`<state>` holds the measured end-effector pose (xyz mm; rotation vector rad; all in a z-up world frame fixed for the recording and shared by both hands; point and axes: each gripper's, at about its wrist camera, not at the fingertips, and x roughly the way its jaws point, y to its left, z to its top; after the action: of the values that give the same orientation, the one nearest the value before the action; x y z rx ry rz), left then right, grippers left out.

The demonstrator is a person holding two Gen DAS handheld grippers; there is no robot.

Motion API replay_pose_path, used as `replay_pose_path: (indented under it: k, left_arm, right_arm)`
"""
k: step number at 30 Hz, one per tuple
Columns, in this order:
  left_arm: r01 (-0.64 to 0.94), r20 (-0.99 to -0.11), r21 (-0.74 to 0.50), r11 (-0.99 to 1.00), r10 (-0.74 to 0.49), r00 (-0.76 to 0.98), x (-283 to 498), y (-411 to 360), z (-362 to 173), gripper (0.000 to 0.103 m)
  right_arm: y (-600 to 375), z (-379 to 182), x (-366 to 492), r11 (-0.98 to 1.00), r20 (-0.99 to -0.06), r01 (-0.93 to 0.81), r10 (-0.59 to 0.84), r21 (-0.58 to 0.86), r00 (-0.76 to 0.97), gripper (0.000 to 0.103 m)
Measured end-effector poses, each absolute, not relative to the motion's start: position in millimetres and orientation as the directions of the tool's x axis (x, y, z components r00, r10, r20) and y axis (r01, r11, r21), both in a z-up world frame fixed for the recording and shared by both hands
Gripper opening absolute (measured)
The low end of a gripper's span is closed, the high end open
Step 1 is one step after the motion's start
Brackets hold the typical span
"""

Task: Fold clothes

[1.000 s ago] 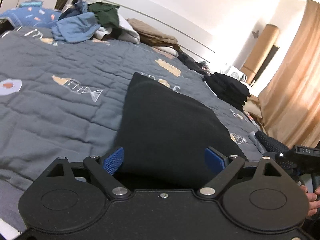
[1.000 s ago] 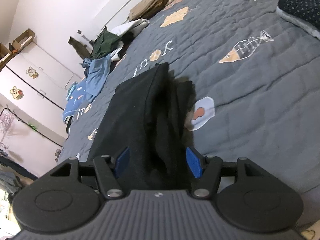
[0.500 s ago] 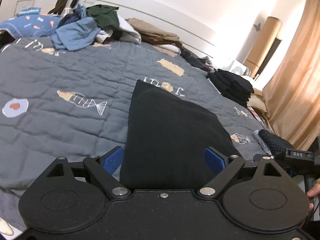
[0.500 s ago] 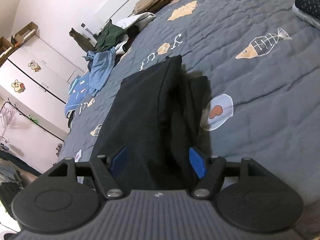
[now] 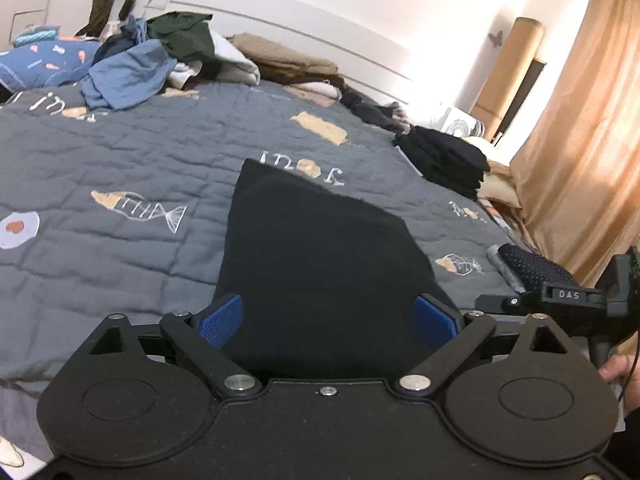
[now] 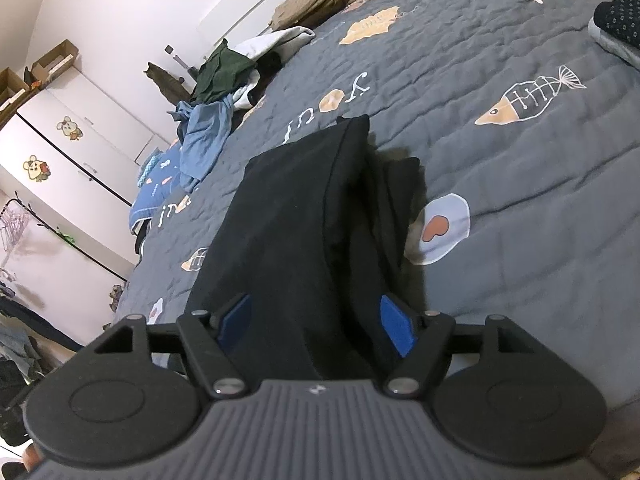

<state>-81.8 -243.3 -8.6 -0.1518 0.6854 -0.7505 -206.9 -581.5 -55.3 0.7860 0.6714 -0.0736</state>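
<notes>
Bedroom: I am watching both grippers working a folded black cloth garment (image 5: 320,264) lying on the grey quilted fish-print bedspread (image 5: 120,160). Left gripper (image 5: 328,318) and right gripper (image 6: 316,320) are each standing spread wide, blue pads (image 6: 394,330) flanking the fabric, clamping nothing.

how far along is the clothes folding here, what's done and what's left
Done: a stack of folded black clothes sits at the far side of the bed, and the black garment is already a compact rectangle. In hand: the left gripper and right gripper both have open jaws around its near edge. Left: the unfolded pile by the headboard, including a blue garment and a green one.
</notes>
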Motion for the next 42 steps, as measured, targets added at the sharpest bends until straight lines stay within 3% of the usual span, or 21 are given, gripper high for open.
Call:
replay_pose_path:
  k: [10, 17, 26, 33, 37, 42]
  left_arm:
    - [0.555, -0.521, -0.39, 0.735, -0.673, 0.526, -66, -241, -23, 0.093]
    - [0.614, -0.507, -0.339, 0.713, -0.688, 0.519, -59, -264, -17, 0.093]
    - [0.718, -0.522, -0.07, 0.693, -0.639, 0.566, -46, -399, 5, 0.092]
    - [0.748, -0.601, 0.144, 0.648, -0.543, 0.586, -40, -513, -25, 0.083]
    - [0.752, -0.651, 0.204, 0.627, -0.486, 0.583, -34, -546, -46, 0.08]
    - [0.736, -0.672, 0.165, 0.657, -0.471, 0.571, -25, -542, -54, 0.076]
  right_arm:
    - [-596, -64, -208, 0.702, -0.619, 0.381, 0.107, 0.601, 0.778, 0.077]
    - [-612, -56, -187, 0.703, -0.584, 0.367, 0.084, 0.609, 0.807, 0.077]
    - [-644, -56, -198, 0.67, -0.569, 0.454, -0.058, 0.587, 0.82, 0.078]
    - [-669, -63, -205, 0.601, -0.54, 0.481, -0.096, 0.638, 0.836, 0.078]
    - [-672, -63, -206, 0.596, -0.538, 0.479, -0.091, 0.644, 0.838, 0.078]
    - [-676, -59, -212, 0.58, -0.511, 0.458, -0.081, 0.674, 0.856, 0.078]
